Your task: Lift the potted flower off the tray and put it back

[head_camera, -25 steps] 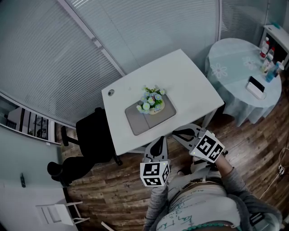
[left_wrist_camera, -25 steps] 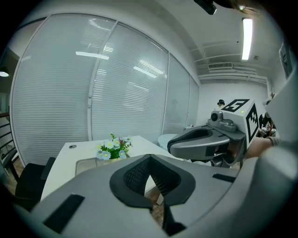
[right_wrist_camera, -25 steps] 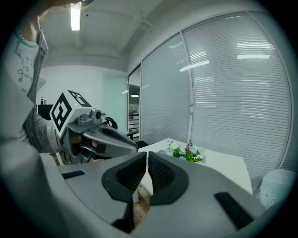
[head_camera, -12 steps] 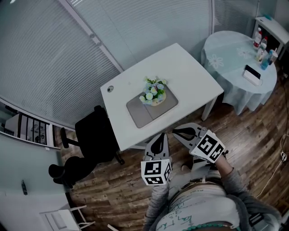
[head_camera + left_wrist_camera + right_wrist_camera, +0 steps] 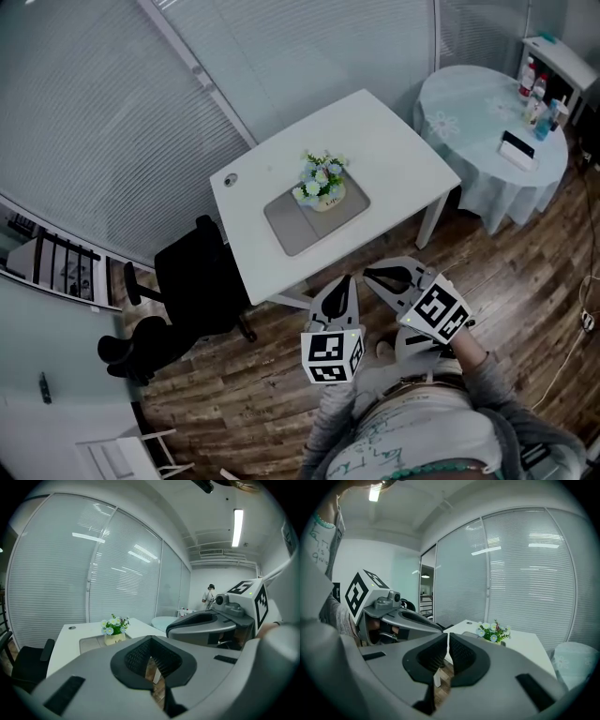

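Note:
The potted flower [image 5: 321, 184], a small cream pot with blue and white blossoms, stands on a grey tray [image 5: 298, 223] in the middle of a white table [image 5: 384, 131]. It also shows small in the left gripper view as the potted flower [image 5: 115, 629] and in the right gripper view as the potted flower [image 5: 492, 633]. My left gripper [image 5: 340, 289] and right gripper [image 5: 375, 275] are held side by side over the wooden floor, short of the table's near edge. Both are shut and hold nothing.
A black office chair [image 5: 192, 286] stands at the table's left. A round table [image 5: 478, 141] with a pale cloth, bottles and a box is at the right. Glass walls with blinds [image 5: 112, 103] run behind. A white folding chair [image 5: 127, 455] stands at the lower left.
The table and tray have shifted slightly in the head view as I stepped; both grippers drifted a little across the floor, still shut and short of the table.

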`<state>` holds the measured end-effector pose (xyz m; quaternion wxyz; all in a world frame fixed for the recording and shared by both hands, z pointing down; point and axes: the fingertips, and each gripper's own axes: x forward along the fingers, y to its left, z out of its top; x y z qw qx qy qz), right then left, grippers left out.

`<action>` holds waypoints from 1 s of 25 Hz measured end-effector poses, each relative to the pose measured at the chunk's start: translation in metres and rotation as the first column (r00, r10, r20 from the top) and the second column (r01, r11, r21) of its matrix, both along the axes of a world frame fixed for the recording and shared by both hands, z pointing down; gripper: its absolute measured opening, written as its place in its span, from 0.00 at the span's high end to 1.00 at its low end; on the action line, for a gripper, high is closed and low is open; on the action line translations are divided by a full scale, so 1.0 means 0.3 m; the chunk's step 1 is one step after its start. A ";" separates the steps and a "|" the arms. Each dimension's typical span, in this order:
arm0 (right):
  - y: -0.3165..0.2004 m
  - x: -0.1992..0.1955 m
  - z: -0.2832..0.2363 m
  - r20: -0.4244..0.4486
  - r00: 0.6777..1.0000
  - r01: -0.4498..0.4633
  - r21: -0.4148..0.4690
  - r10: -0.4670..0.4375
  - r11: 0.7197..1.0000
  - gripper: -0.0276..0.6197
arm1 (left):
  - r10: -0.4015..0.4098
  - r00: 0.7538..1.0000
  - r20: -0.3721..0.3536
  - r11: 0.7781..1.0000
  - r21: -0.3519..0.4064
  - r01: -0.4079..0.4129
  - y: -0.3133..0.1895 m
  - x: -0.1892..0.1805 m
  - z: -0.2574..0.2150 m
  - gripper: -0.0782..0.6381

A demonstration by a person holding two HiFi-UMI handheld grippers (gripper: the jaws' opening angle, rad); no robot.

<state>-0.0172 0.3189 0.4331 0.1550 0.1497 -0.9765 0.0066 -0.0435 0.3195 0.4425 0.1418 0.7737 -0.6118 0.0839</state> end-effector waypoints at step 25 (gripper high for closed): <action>-0.048 0.193 -0.049 -0.010 0.996 0.087 0.018 -0.087 0.996 0.92 | -0.102 0.995 0.008 0.995 0.013 0.102 -0.040 0.208 -0.061 0.88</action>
